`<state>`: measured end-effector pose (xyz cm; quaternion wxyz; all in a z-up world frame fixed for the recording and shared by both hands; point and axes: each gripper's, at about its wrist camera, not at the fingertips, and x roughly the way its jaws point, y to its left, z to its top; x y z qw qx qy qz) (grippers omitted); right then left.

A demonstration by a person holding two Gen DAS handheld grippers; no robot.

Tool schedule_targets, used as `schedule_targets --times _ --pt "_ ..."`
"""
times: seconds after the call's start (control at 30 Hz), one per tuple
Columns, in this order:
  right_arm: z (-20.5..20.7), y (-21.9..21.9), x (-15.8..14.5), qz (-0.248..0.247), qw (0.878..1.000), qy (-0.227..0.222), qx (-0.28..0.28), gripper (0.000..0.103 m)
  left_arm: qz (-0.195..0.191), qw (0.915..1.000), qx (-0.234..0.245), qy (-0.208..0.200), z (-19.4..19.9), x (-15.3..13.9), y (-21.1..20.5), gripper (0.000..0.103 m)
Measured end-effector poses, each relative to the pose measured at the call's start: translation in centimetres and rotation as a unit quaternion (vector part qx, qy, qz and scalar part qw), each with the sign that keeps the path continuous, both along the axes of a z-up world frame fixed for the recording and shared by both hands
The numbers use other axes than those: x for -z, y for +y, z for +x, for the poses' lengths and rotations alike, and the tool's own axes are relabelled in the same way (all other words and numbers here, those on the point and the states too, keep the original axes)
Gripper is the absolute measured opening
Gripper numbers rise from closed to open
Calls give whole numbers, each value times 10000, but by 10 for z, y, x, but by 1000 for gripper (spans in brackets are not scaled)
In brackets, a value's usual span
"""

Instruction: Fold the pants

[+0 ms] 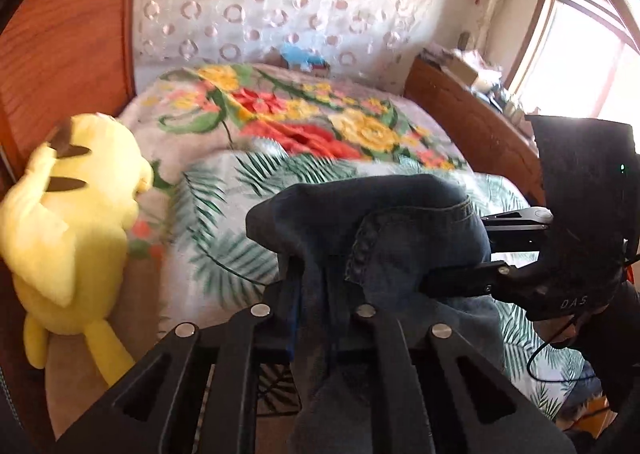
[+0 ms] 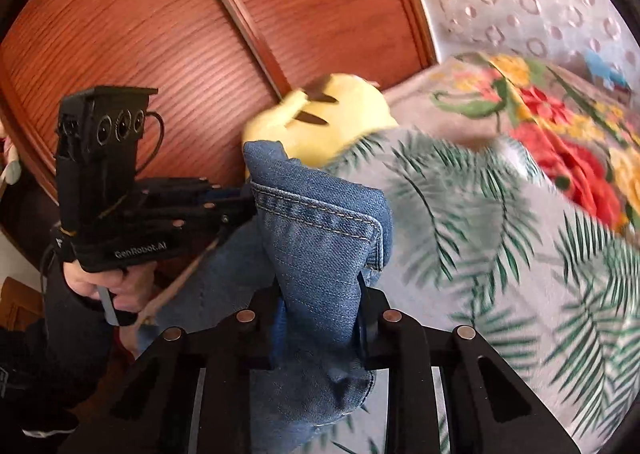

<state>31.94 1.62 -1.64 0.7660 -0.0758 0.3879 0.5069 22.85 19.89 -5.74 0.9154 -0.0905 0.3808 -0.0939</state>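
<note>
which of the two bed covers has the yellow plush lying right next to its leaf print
The palm-leaf cover, the green-fronds one in front; the yellow plush lies at its edge. The floral blanket with red and yellow flowers lies behind.

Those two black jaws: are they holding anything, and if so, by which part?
Yes, both grip the blue jeans. The right gripper pinches a bunched fold by a stitched hem; the left gripper clamps another bunched part. The exact part of the pants cannot be told.

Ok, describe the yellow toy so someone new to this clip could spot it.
Start at the bed with the leaf-print cover and look to its edge beside the reddish wooden panel. The plush toy lies there; it alone is plain bright yellow, with dark-tipped ears.
</note>
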Motion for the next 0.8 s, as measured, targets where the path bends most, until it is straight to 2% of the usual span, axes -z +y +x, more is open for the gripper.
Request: schedule_targets --times 0.2,0.37,0.47,0.6,0.7,0.77,0.8 --pt "10 42 -42 287 9988 -284 -281 26 109 9977 -458 -488 -3 -48 37 11" --pt "34 59 -54 562 9969 -529 -183 27 502 9941 -654 -703 29 -80 56 11" --pt "62 59 -39 455 9969 -614 170 30 672 9940 -654 -556 65 -71 56 11" --pt "108 57 0 14 9968 -294 740 41 809 9945 -632 -212 107 -39 49 11" --pt "132 60 21 -339 9936 -320 1028 48 763 9946 -696 -47 117 -19 50 11" --pt "140 57 25 -429 9919 -312 1156 60 754 9947 -699 -5 113 -12 48 11" --pt "141 56 24 -483 9900 -424 1254 63 775 9946 -696 21 109 -10 46 11"
